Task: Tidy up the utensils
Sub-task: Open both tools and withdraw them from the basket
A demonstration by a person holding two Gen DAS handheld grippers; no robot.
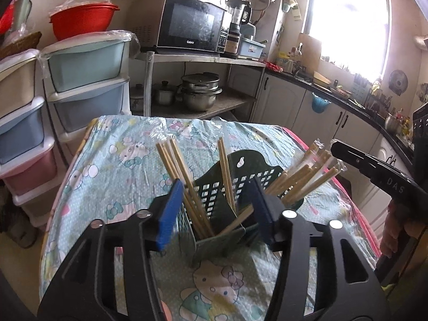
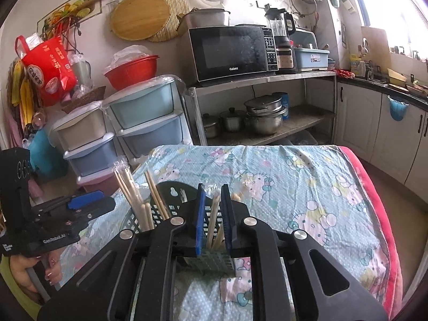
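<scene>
A dark green perforated utensil holder [image 1: 227, 190] stands on the table with two compartments. Bare wooden chopsticks [image 1: 184, 176] stand in its left compartment, plastic-wrapped chopsticks [image 1: 307, 179] lean in its right one. My left gripper [image 1: 214, 208] is open, its blue pads on either side of the holder's left part. My right gripper [image 2: 214, 214] is over the right compartment of the holder [image 2: 171, 208], its pads nearly closed with a wrapped chopstick [image 2: 214, 214] between them; whether they grip it is unclear. The left gripper also shows in the right wrist view [image 2: 83, 200], with bare chopsticks [image 2: 131, 195] beside it.
The table wears a pale blue cartoon-print cloth [image 2: 294, 187] with a red edge [image 2: 379, 214]. Behind it stand stacked plastic drawers [image 1: 88, 80], a metal shelf with pots [image 1: 200, 93] and a microwave [image 1: 192, 26]. Kitchen cabinets [image 1: 321, 112] run along the right.
</scene>
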